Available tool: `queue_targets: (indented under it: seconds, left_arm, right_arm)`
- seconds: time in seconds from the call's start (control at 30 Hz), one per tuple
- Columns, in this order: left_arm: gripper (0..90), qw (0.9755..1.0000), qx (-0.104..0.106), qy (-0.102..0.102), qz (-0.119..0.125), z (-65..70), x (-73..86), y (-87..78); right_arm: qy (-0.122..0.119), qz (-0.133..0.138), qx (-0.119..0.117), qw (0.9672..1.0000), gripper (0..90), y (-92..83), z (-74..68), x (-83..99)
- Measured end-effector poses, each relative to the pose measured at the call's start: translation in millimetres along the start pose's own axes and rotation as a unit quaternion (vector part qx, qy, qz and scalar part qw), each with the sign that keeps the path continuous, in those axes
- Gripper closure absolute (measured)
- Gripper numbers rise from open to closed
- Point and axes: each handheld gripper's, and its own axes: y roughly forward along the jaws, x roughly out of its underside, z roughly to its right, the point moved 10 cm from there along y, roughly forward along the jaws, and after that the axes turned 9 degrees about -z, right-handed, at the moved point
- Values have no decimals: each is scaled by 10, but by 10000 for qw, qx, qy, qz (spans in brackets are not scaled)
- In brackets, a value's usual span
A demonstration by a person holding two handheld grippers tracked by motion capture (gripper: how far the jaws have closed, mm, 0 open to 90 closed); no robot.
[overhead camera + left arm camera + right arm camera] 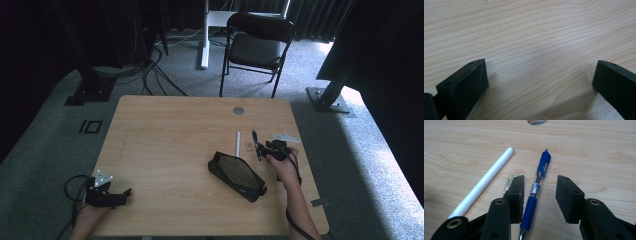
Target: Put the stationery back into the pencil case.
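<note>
With the right tool (539, 192) part open and empty astride the blue pen (537, 187) on the surface (594, 152), centre the barrel — it hugs one pad (517, 195) — then close gently, while the left tool (540, 82) waits wide open, holding nothing.

Black pouch (237, 176) on wooden table (165, 140); white stick (482, 182) beside small card (508, 183); folding chair (257, 42) beyond.

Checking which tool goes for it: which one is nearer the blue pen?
Right. The right tool straddles the blue pen, jaws not yet touching; the left tool sits far across the table.
</note>
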Motion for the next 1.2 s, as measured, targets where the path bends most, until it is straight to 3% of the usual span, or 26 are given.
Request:
queue_targets:
  seconds: [0.37,0.67,0.97,1.2]
  left_arm:
    - [4,10000,0,2,-3,0,1,0]
    - [4,10000,-1,1,-1,0,0,0]
    - [4,10000,0,1,-3,0,0,0]
    - [4,10000,0,1,-1,0,0,0]
  right_arm:
    - [76,-169,72,9998,613,204,-28,6]
    - [-17,-362,365,9987,645,291,-13,-9]
    - [27,-428,453,9981,657,337,-3,25]
    - [153,-466,602,9970,721,331,52,18]
